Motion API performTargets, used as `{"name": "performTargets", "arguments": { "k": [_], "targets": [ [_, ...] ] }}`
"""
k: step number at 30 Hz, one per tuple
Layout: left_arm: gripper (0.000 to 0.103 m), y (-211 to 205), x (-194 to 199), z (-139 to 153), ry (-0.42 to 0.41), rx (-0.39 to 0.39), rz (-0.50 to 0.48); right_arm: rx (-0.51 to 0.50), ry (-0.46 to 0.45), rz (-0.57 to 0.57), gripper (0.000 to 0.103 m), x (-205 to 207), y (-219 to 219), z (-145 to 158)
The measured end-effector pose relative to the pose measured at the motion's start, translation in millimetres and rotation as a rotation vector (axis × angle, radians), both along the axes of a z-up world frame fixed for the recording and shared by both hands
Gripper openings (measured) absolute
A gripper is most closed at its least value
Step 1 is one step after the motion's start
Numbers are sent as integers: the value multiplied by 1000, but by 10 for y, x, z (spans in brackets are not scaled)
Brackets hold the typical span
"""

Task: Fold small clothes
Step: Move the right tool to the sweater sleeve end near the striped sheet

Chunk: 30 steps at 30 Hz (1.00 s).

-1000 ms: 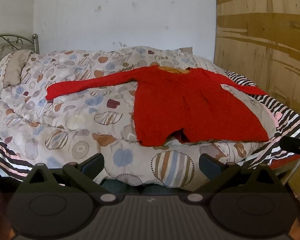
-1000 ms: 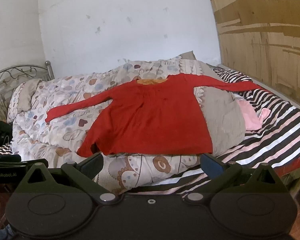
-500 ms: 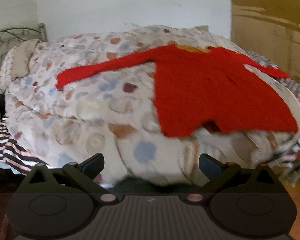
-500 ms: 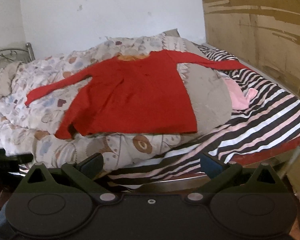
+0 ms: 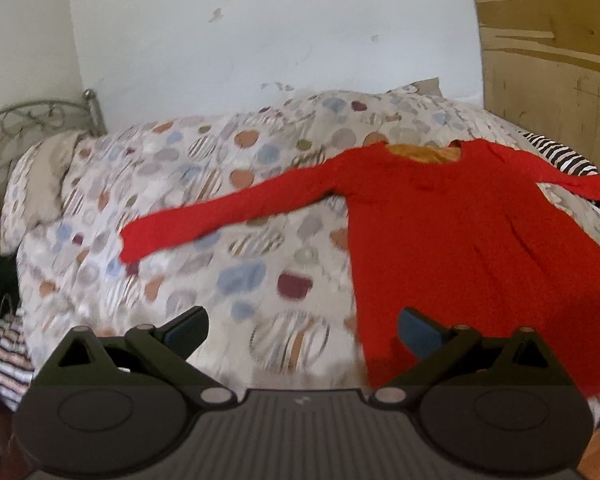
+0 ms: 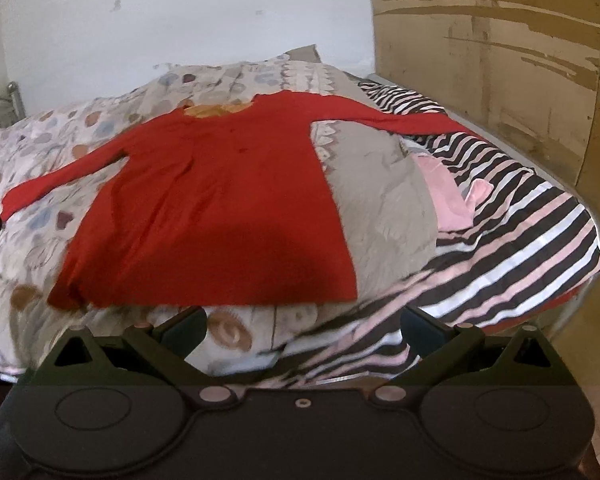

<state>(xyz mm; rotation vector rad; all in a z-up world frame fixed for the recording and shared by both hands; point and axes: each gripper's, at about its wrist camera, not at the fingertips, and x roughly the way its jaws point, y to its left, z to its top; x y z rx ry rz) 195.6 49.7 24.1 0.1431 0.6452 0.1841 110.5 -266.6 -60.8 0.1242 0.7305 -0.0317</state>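
Red long-sleeved top (image 6: 216, 204) spread flat, unfolded, on patterned quilt (image 5: 204, 216); one cuff cut off at frame edge in left view. Left gripper (image 5: 303, 330) spread wide, empty, over quilt beside hem. Right gripper (image 6: 304, 328) spread wide, empty, just short of hem. Pink item (image 6: 448, 192) beside top, partly tucked under; kind indeterminable. Left view motion-blurred.

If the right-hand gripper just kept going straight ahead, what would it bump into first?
Probably the near edge of the bed: the patterned quilt just below the red top's hem. The right gripper is open and empty; depth is hard to judge.
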Motion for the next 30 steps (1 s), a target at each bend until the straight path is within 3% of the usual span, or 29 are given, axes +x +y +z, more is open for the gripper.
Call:
{"name": "performTargets", "arguments": {
  "k": [11, 18, 22, 26, 30],
  "targets": [
    [103, -319, 1120, 9, -26, 4, -88, -38, -25, -71, 103, 767, -236, -46],
    [103, -455, 1799, -214, -39, -46, -117, -150, -228, -224, 103, 1221, -510, -67],
    [103, -491, 2075, -370, -35, -67, -112, -138, -291, -288, 103, 1556, -768, -25],
    [103, -455, 2254, -539, -34, -138, -94, -158, -288, -377, 103, 1904, -993, -64],
    [103, -430, 2376, -756, -21, -171, -97, -192, -238, -377, 103, 2241, -1226, -187]
  ]
}}
